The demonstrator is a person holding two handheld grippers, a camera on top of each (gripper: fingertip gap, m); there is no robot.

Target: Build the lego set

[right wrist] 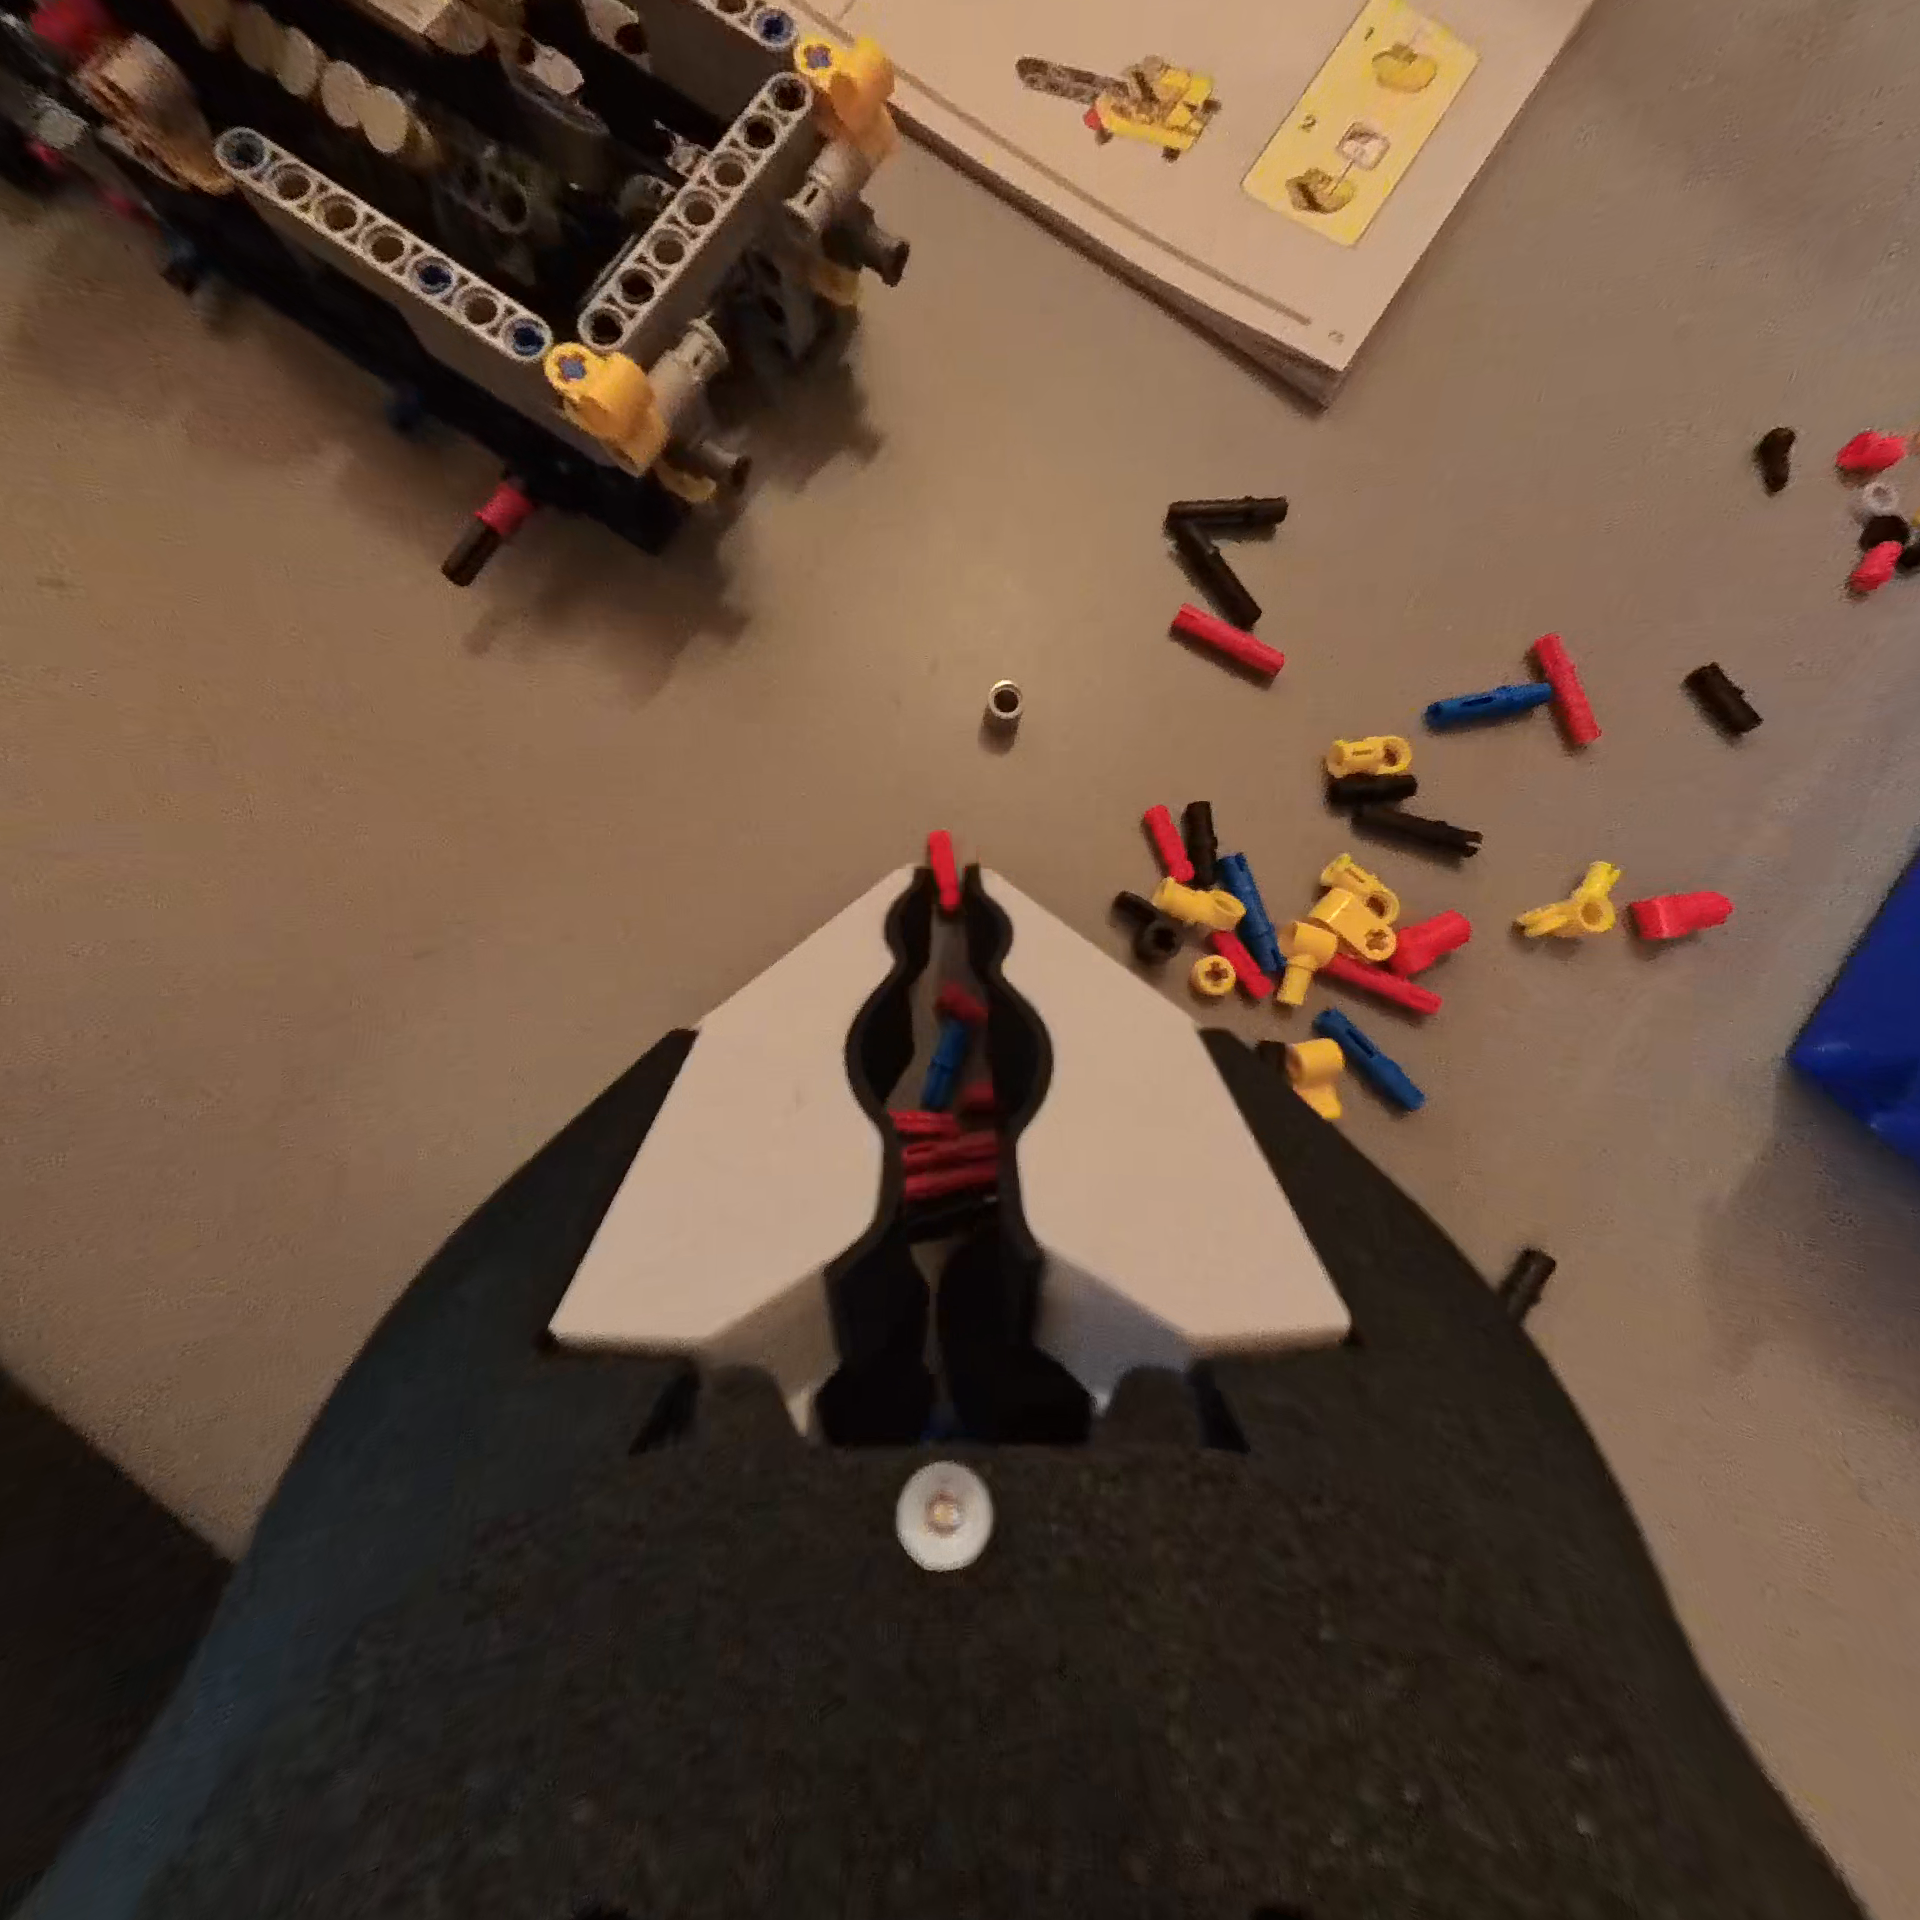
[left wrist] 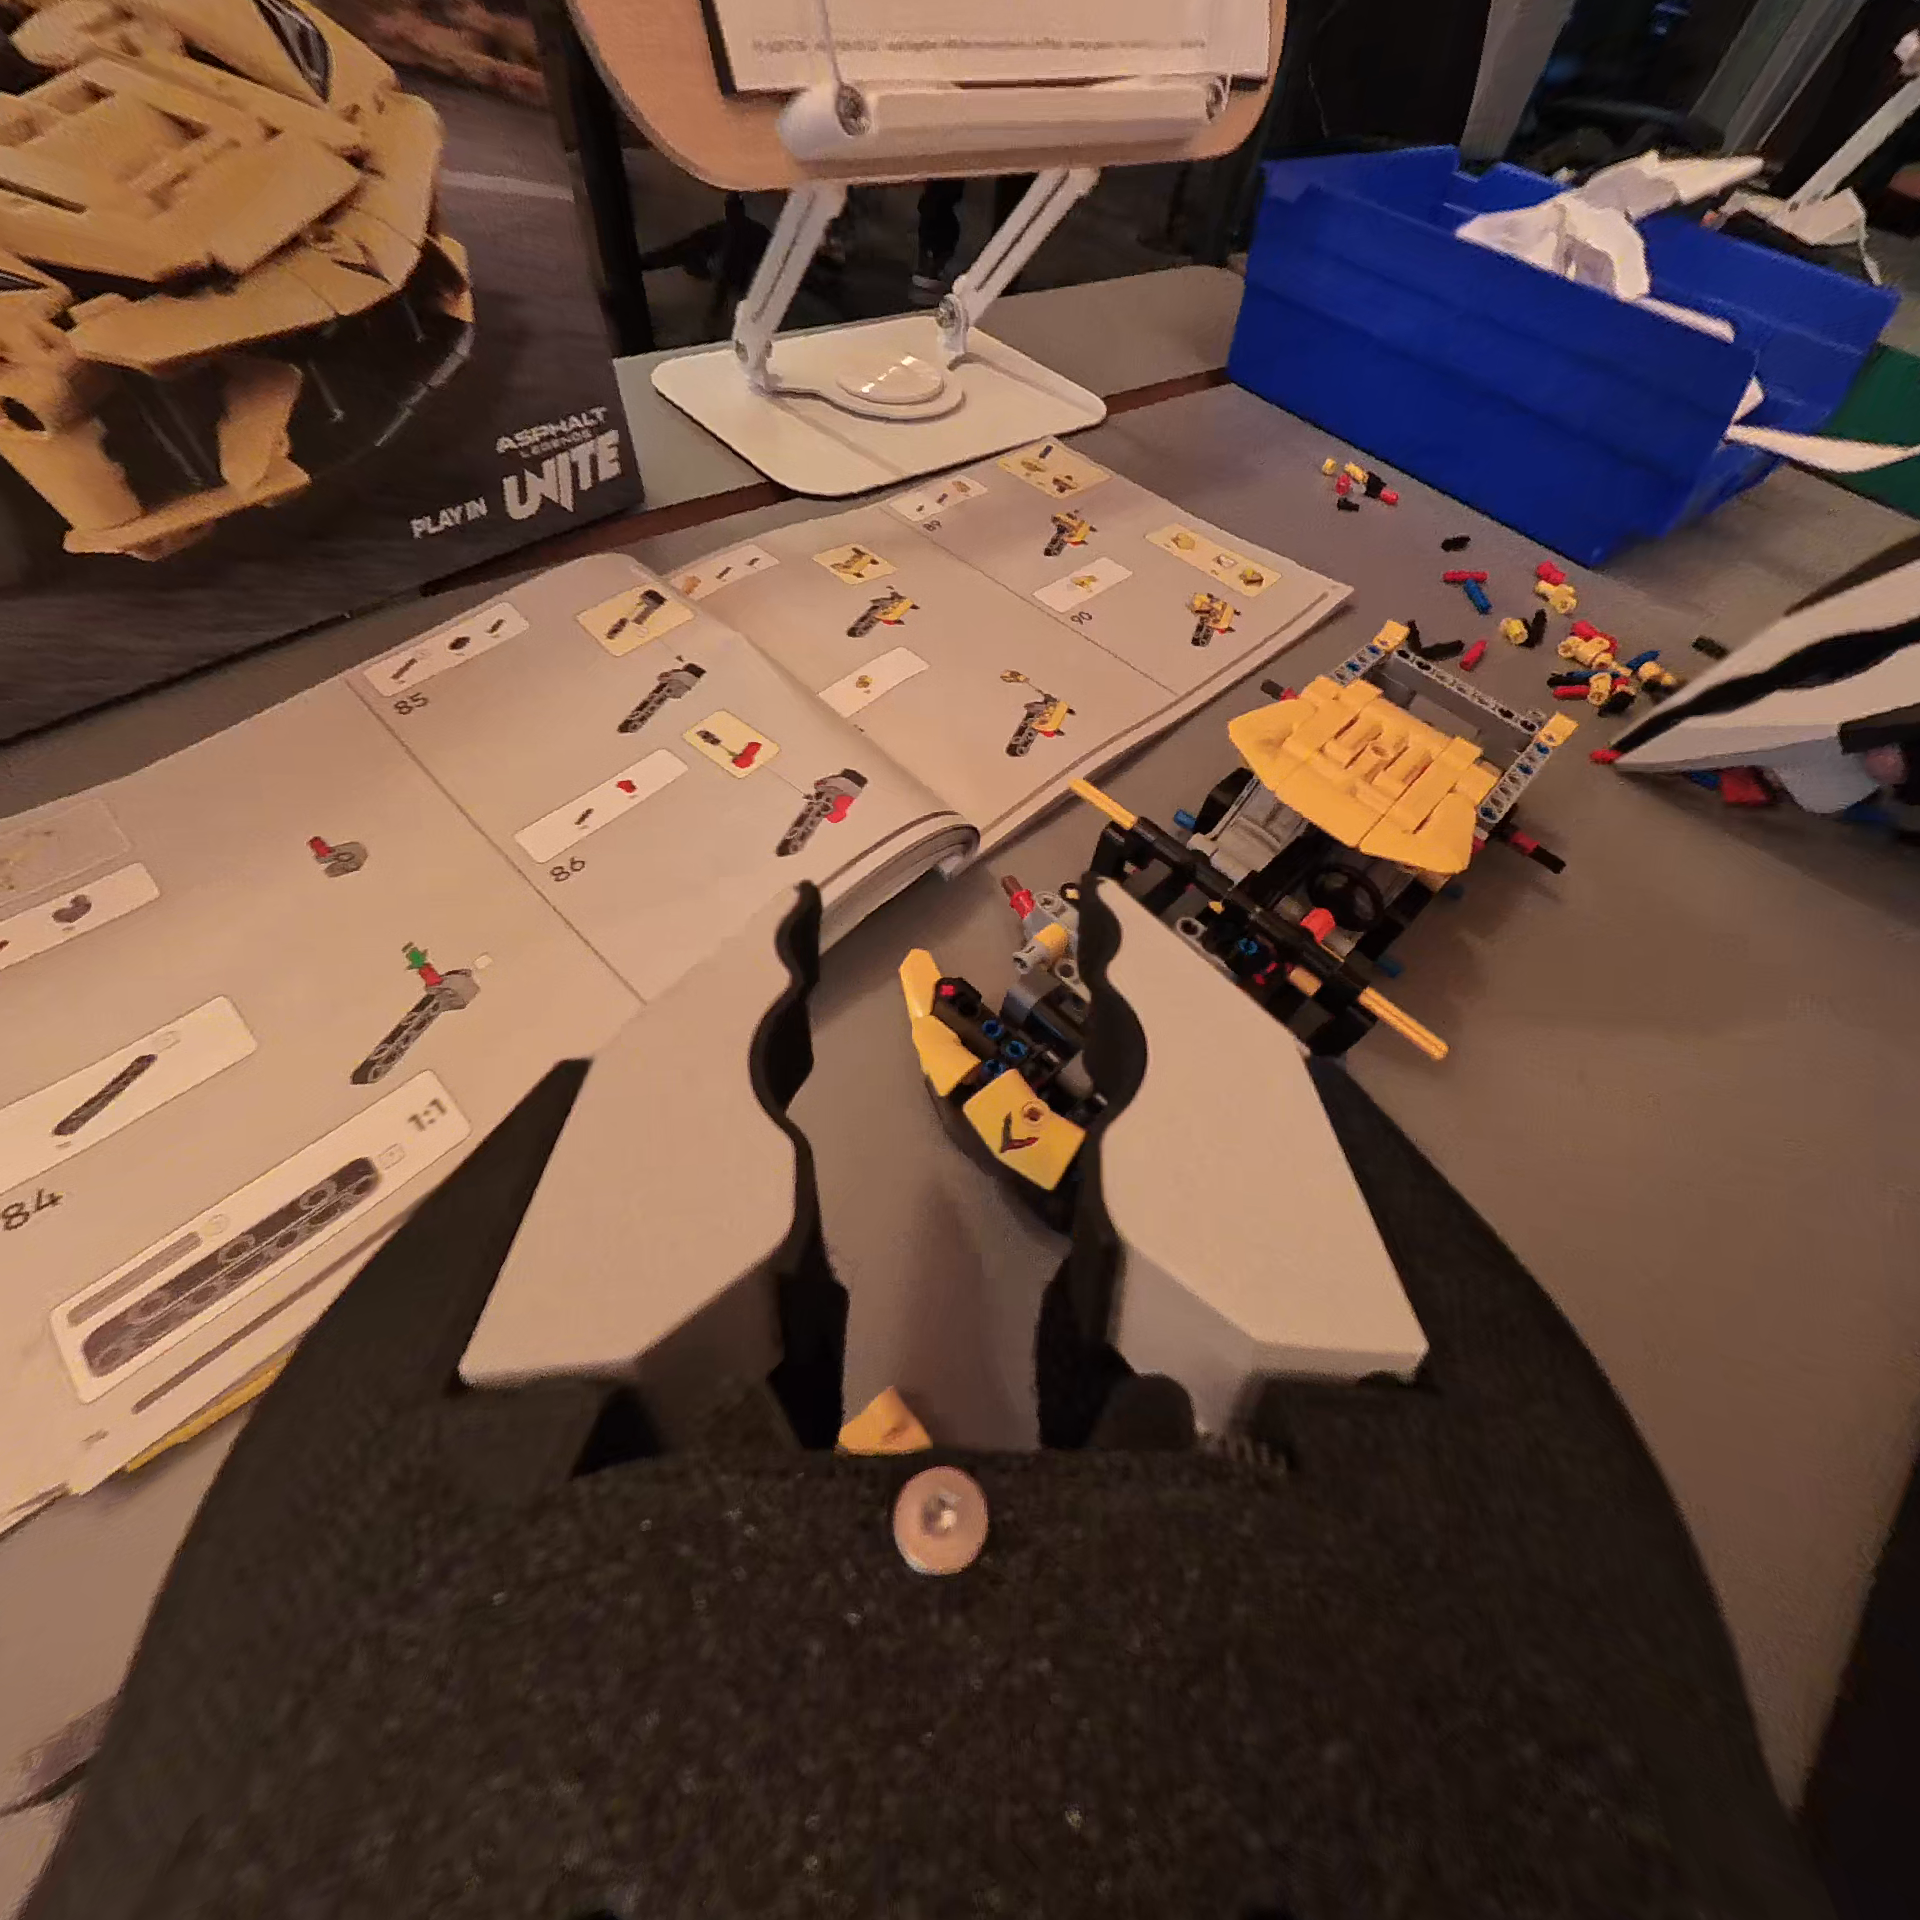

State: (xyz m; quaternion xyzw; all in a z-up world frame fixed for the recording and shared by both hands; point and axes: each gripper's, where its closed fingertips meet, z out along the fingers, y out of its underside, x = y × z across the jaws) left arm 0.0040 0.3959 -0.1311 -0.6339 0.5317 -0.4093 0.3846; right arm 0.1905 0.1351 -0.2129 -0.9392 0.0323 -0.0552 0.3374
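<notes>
My left gripper (left wrist: pixel 945 904) is open above the grey table. A small yellow and black sub-assembly (left wrist: pixel 997 1070) lies between its fingers, close to the right finger. The partly built car (left wrist: pixel 1340 821), with a yellow hood, black frame and yellow axle, stands just beyond; its grey beam frame shows in the right wrist view (right wrist: pixel 499 208). My right gripper (right wrist: pixel 943 873) is shut on a small red pin (right wrist: pixel 942 860) that sticks out past the tips. It also shows in the left wrist view (left wrist: pixel 1621 750), low over the loose pieces.
Loose red, blue, yellow and black pins (right wrist: pixel 1299 925) lie scattered right of the right gripper, with a small grey bush (right wrist: pixel 1004 701) ahead. The open instruction booklet (left wrist: pixel 623 748) lies at left. The set box (left wrist: pixel 260 312), a white stand (left wrist: pixel 883 405) and a blue bin (left wrist: pixel 1507 343) line the back.
</notes>
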